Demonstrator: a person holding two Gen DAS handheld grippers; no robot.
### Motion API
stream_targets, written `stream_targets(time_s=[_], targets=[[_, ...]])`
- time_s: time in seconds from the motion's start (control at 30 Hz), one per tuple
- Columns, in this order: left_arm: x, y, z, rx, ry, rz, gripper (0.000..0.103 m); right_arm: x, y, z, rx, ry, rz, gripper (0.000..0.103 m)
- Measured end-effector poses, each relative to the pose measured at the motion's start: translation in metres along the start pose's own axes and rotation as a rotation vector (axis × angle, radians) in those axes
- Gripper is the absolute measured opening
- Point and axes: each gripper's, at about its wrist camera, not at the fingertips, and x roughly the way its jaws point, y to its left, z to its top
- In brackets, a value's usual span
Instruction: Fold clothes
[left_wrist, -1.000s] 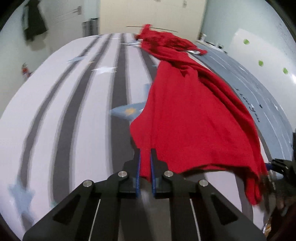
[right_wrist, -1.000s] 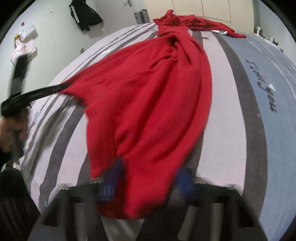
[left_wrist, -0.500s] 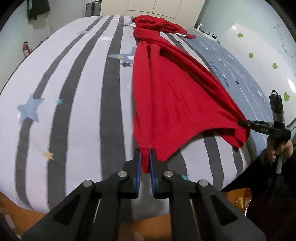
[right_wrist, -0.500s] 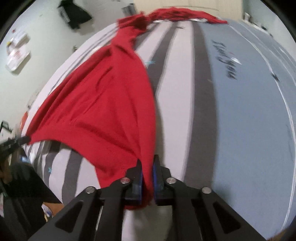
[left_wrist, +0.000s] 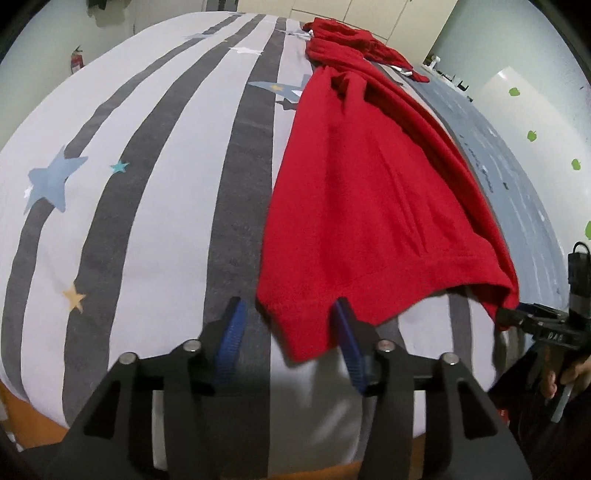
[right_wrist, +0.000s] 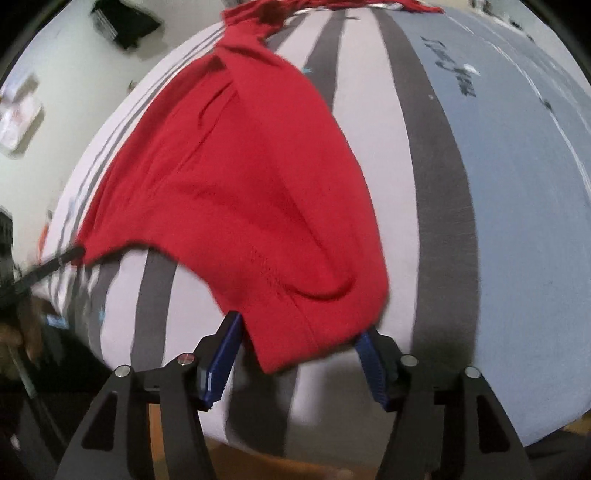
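Both grippers are letting go. A second ago each pair of blue pads was pinched on a hem corner of the long red knit garment (left_wrist: 369, 206); half a second ago they were still pinched. Now the left gripper (left_wrist: 288, 332) is opening, its jaws standing well apart with the hem corner lying loose between them, brushing only the right pad. The right gripper (right_wrist: 299, 354) is likewise opening, with its corner of the hem slumping between the parted pads, neither one pressing on it.

The garment is lying lengthwise on the grey-and-white striped bedspread with star prints (left_wrist: 147, 184), stretched from a bunched end at the far side of the bed to the hem at the near edge. Compared with a second ago, when it was hanging lifted and billowing, the cloth is now settling flat, with a few ridges running along its length.

Judgement: the spread-and-pull step is ending; the garment is being laid out straight, ready for a first fold. The far end is remaining crumpled and probably needs smoothing before folding.
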Motion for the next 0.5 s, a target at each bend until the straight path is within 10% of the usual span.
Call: stream_targets(time_s=[0.13, 0.23, 0.5], targets=[[0.011, -0.007, 0.009, 0.015, -0.028, -0.021, 0.046, 0.002, 0.003, 0.009, -0.015, -0.068, -0.002, 0.04], [0.023, -0.01, 0.012, 0.077, -0.03, 0.013, 0.015, 0.008, 0.006, 0.01, -0.077, -0.059, -0.037, 0.008], [-0.018, -0.042, 0.034, 0.173, -0.218, 0.016, 0.007, -0.032, 0.003, 0.031, -0.143, -0.313, -0.195, 0.007]])
